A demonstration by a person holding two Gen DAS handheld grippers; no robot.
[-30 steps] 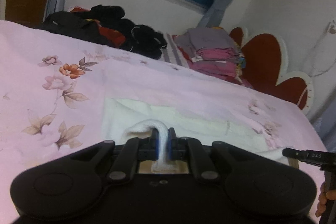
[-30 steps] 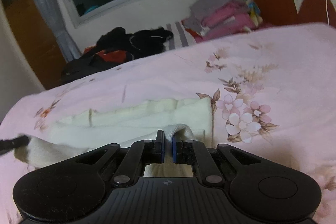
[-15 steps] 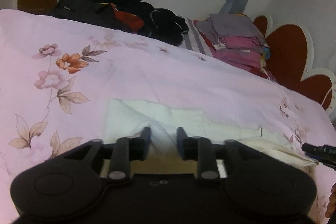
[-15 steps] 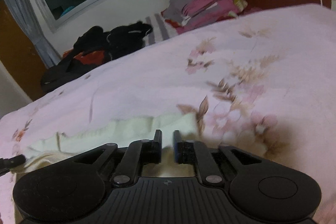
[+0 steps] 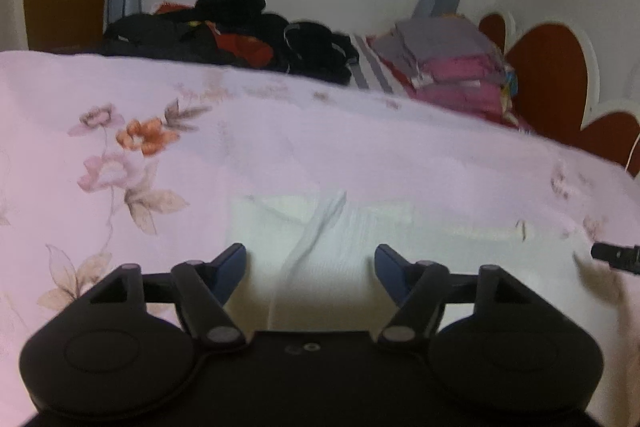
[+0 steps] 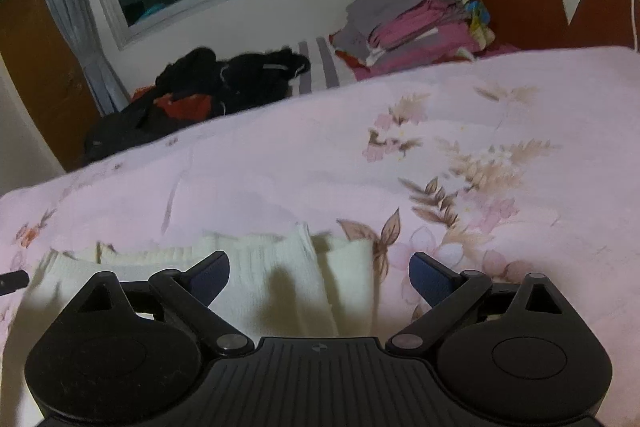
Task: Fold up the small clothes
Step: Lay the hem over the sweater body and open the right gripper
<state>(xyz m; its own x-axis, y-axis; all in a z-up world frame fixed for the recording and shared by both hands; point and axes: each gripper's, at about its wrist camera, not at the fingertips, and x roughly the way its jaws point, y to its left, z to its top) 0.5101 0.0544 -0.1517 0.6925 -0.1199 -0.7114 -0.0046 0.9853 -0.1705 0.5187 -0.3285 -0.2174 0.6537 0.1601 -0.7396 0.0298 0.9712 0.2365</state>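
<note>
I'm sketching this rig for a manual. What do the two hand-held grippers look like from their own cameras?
Both are matte black. The left hand-held gripper has a smooth body, two round side lobes and angled linkage arms with silver pivot pins. The right hand-held gripper is shaped the same, but its centre plate is ribbed. Each finger ends in a blue pad. No cables or sleeves show.

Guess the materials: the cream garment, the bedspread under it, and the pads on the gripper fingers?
Cream garment: looks like a ribbed knit, matte, soft; fine vertical ribs show. Floral bedspread: thin woven fabric, probably cotton or a blend; matte, printed pink flowers, shallow creases. Finger pads on the right hand-held gripper: blue, finely textured, likely rubber or foam; the frames cannot settle which.
</note>
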